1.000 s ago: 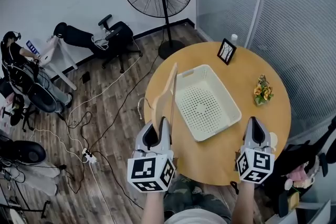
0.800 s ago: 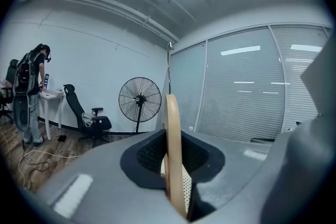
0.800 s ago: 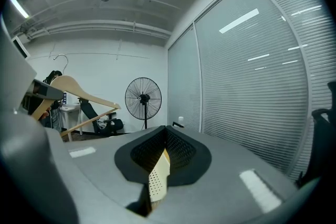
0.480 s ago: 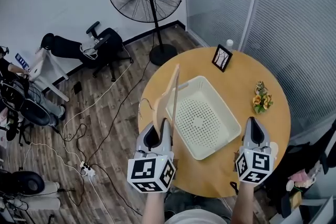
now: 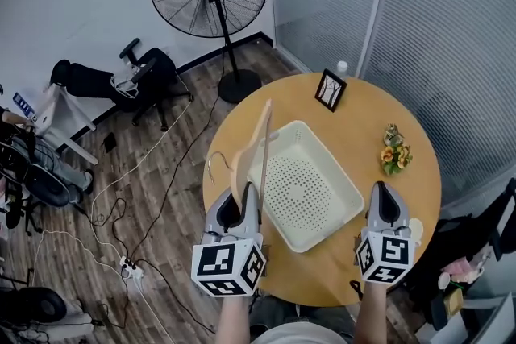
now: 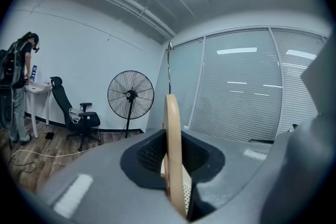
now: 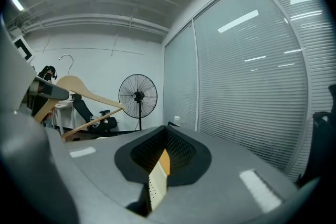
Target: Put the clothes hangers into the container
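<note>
Head view: left gripper [image 5: 246,191] clamps pale wooden clothes hanger [image 5: 260,142] upright by perforated cream plastic container [image 5: 332,158]; right gripper [image 5: 380,191] jaws together, empty

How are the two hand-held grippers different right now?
The left hand-held gripper is clamped on a wooden hanger that sticks up from its jaws. The right hand-held gripper holds nothing, and its jaws are together.
The left one sits to the left of the white basket, and the right one sits to its right.
Both are grey and point the same way.
</note>
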`<state>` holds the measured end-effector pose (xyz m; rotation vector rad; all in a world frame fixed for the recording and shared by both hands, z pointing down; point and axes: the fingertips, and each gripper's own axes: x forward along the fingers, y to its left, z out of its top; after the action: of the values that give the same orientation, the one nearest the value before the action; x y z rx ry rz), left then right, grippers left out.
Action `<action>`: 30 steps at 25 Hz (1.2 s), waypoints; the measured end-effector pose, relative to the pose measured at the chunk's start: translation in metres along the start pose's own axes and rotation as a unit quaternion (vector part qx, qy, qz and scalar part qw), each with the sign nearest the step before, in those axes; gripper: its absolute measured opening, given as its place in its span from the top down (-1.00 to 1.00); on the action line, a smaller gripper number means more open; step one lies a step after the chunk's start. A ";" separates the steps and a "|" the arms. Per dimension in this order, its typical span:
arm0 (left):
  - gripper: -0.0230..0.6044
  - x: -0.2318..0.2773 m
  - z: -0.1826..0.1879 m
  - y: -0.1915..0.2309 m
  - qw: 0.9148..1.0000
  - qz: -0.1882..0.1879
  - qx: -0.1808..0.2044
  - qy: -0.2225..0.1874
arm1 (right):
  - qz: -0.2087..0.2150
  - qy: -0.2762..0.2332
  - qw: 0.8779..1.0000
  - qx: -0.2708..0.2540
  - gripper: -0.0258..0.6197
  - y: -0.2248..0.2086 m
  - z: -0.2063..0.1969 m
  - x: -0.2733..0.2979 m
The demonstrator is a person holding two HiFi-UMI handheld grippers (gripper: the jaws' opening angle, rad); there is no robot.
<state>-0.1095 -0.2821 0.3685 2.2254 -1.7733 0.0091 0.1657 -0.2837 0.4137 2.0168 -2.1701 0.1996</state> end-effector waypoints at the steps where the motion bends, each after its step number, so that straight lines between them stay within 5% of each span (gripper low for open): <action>1: 0.75 -0.001 0.001 -0.002 1.000 -0.002 -0.002 0.000 | 0.000 0.000 1.000 -0.002 0.85 -0.001 0.001 -0.002; 18: 0.75 0.004 -0.034 -0.037 0.996 -0.004 -0.076 0.041 | 0.017 0.014 1.000 -0.005 0.85 -0.033 -0.001 0.000; 30: 0.74 0.019 -0.085 -0.037 0.985 -0.009 -0.140 0.097 | 0.011 0.024 1.000 0.006 0.85 -0.047 -0.018 -0.010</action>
<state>-0.0545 -0.2728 0.4447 1.9685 -1.5473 -0.0260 0.2136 -0.2735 0.4277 1.9744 -2.1679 0.2614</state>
